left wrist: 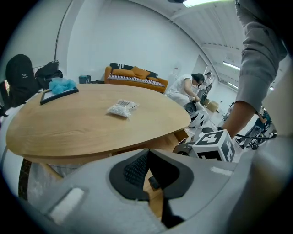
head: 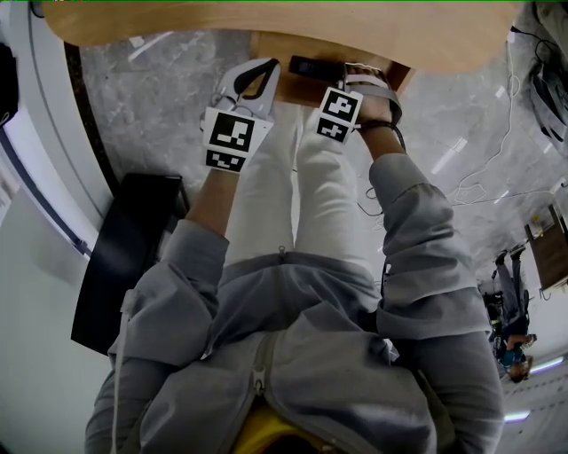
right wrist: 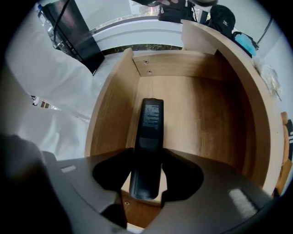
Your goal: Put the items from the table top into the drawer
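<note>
Head view: my right gripper (head: pixel 359 78) reaches down into the open drawer (head: pixel 266 46) under the wooden table (head: pixel 266 18), and my left gripper (head: pixel 256 78) hangs beside it.

Left gripper view: those jaws meet at the tips with nothing between them. A small clear packet (left wrist: pixel 122 108) lies on the tabletop.

Right gripper view: my pads clamp the near end of the black remote control (right wrist: pixel 149 132), low inside the drawer. I judge this the placing step. Next I should part these jaws, lift clear, then fetch the packet.
</note>
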A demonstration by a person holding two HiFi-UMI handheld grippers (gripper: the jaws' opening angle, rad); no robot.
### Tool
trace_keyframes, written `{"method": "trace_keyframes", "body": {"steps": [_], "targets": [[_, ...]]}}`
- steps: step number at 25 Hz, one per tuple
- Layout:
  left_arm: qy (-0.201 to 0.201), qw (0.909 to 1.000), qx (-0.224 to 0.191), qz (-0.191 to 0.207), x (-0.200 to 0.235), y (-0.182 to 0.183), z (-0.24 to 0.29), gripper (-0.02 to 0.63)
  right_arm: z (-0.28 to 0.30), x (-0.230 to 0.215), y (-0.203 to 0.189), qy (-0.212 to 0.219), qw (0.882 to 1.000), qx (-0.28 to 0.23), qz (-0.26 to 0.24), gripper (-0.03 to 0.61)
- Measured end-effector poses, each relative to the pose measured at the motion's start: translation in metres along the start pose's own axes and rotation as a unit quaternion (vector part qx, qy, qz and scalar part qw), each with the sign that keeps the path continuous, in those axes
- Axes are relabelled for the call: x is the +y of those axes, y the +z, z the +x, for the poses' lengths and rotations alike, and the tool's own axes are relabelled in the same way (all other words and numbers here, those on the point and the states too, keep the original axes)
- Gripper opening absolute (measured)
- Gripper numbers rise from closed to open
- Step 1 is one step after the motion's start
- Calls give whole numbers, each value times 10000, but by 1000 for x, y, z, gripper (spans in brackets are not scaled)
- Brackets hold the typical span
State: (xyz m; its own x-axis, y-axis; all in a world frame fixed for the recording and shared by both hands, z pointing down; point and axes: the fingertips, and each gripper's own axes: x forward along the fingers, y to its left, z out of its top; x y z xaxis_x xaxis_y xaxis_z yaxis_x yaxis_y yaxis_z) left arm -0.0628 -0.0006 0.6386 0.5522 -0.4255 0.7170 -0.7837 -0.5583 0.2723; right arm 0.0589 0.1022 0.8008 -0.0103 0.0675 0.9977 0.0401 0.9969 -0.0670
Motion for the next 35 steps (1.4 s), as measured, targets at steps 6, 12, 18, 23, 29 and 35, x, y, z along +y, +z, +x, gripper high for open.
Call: {"method": "trace_keyframes", "body": {"steps": [6,12,18,23,29,35], "targets": [[-49,10000,9,-19,2,3,1,3,6,3,-4,318,9971,23,694,325],[-67,9999,-80,-1,5,16,0,3,-23,-7,-6,65,9938,-275,1077,319],[-59,9995,-304,46,8,48,-6,3,-84,-38,7,-292,9777,-953,1847,296],[9,9989,-471,69,14,70,-14,3,-125,-67,21,-642,9621,-1334,2292,279],[89,9982,-597,50,23,87,-20,3,-164,-116,34,-1101,9422,-1697,2670,273],[166,9978,-641,-6,37,97,-17,3,-180,-169,45,-1370,9337,-1867,2731,281]]}}
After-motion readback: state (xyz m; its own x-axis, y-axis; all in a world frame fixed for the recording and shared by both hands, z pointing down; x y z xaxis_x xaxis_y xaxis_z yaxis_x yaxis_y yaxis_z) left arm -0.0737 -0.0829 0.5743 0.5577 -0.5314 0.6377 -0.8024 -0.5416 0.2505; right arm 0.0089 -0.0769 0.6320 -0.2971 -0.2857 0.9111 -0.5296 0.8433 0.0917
